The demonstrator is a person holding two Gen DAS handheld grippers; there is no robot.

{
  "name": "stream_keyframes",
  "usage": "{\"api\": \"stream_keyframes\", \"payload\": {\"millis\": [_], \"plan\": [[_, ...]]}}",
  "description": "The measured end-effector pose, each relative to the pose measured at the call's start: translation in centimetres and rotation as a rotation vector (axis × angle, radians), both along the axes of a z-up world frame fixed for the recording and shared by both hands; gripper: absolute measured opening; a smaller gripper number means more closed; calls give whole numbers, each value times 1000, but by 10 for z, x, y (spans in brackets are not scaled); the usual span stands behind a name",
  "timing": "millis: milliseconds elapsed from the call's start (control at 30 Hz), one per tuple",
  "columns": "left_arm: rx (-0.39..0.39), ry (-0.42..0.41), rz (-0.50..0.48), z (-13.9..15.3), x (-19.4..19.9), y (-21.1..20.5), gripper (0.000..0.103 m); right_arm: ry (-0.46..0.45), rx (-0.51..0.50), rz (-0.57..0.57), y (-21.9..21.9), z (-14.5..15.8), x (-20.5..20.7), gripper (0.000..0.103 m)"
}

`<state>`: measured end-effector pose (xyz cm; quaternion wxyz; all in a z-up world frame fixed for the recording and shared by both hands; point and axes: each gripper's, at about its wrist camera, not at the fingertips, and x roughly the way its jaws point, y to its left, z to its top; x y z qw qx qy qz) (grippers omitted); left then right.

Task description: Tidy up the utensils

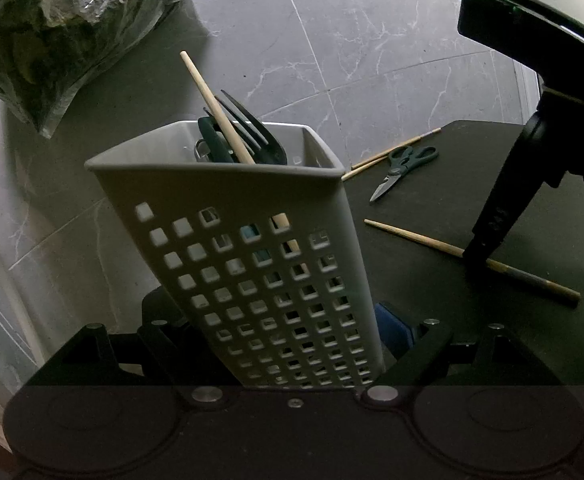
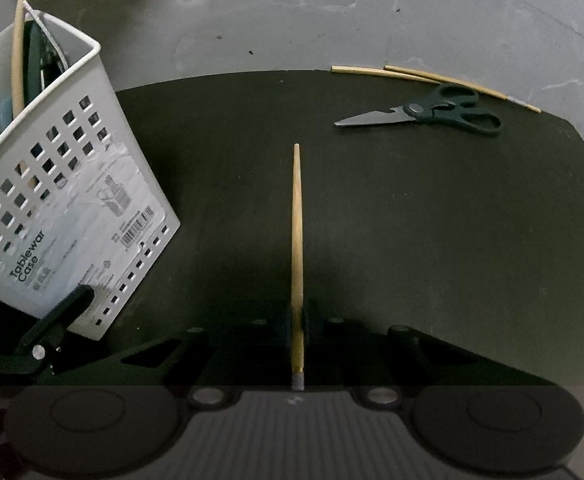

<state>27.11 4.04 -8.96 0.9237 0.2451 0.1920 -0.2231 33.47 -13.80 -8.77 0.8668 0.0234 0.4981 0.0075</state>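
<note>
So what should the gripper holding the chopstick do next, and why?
Probably lift it and carry it toward the tilted utensil holder. The right gripper is already shut on the chopstick lying on the dark mat, and the left gripper holds the holder, which already contains another chopstick and a fork.

The tableware case (image 1: 252, 248) hides the lower ends of its fork (image 1: 252, 132) and chopstick (image 1: 216, 108)
</note>
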Motion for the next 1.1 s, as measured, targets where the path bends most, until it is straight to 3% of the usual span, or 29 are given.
{"api": "stream_keyframes", "payload": {"millis": [167, 400, 500, 633, 833, 933, 1100], "plan": [[-1, 0, 1, 0, 0, 1, 87, -41, 117, -70, -18, 1, -7, 5], [0, -1, -2, 0, 0, -2, 87, -238, 339, -158, -50, 22, -31, 6], [1, 0, -4, -1, 0, 0, 87, -406, 451, -167, -58, 39, -43, 6], [2, 2, -5, -1, 1, 0, 87, -644, 556, -88, -55, 78, -58, 6], [8, 6, -8, 1, 1, 1, 87, -868, 668, 60, -33, 126, -46, 6], [11, 6, -9, 1, 0, 1, 87, -899, 675, 125, -15, 127, -31, 6], [20, 6, -14, 1, 2, 0, 88, -850, 645, 187, 9, 108, -13, 7]]}}
